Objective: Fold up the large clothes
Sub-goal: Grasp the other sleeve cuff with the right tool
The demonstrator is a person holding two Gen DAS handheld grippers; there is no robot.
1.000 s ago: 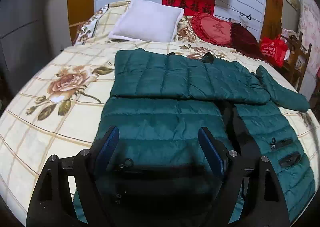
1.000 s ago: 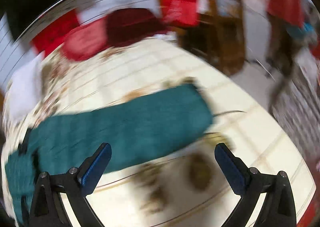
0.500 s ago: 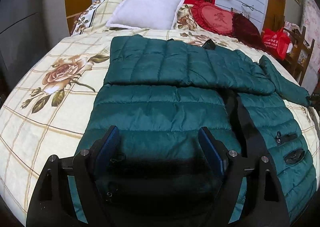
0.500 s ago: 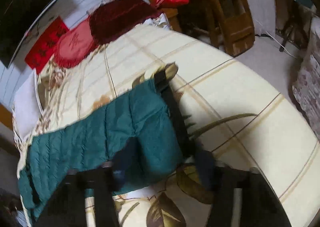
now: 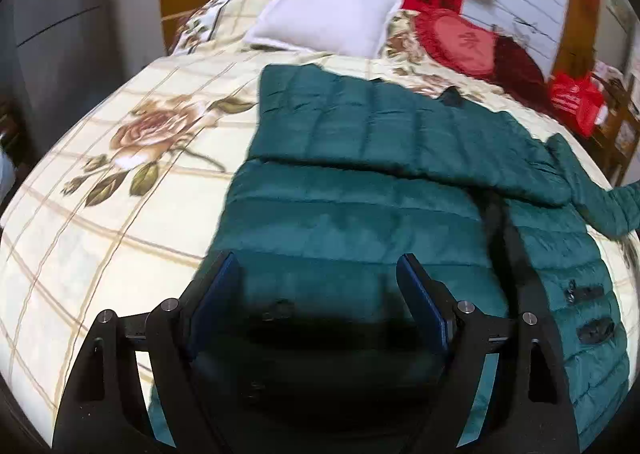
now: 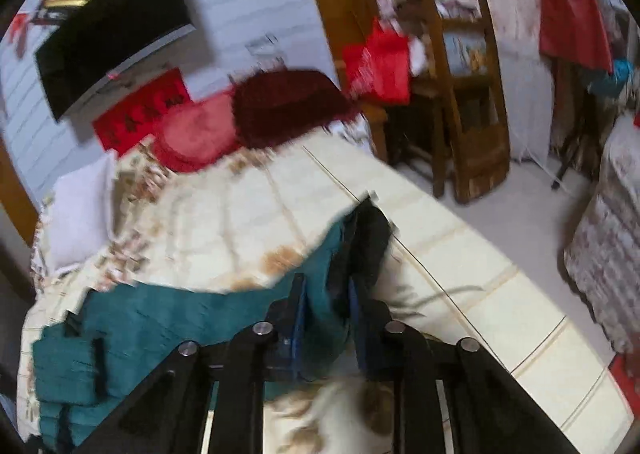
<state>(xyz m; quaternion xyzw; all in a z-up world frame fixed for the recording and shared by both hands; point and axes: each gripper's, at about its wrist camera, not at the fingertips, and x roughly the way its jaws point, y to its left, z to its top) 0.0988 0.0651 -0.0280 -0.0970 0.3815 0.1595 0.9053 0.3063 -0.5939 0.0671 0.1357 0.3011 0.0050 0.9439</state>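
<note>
Between the right gripper (image 6: 325,310), clamped shut, bunches the dark-cuffed sleeve (image 6: 356,246) of a quilted teal puffer jacket (image 5: 360,222); beneath the wide-open, empty left gripper (image 5: 316,290) lies its body on a rose-printed cream bedspread (image 5: 120,182).

left gripper (image 5: 318,286): black, two angled arms that spread into a wide fork
left fingers (image 5: 216,290): flat blue pads on the inner faces, black backing behind
left screws: round silver heads, two on each arm, near the finger bases
left frame: black struts with long slot-shaped cutouts, a thin crossbar behind the pads
right gripper (image 6: 324,310): same black build, blurred
right fingers (image 6: 298,314): blue pads, narrow edges showing
right screws: silver round heads, two each side
right frame: black bars with open gaps between
</note>
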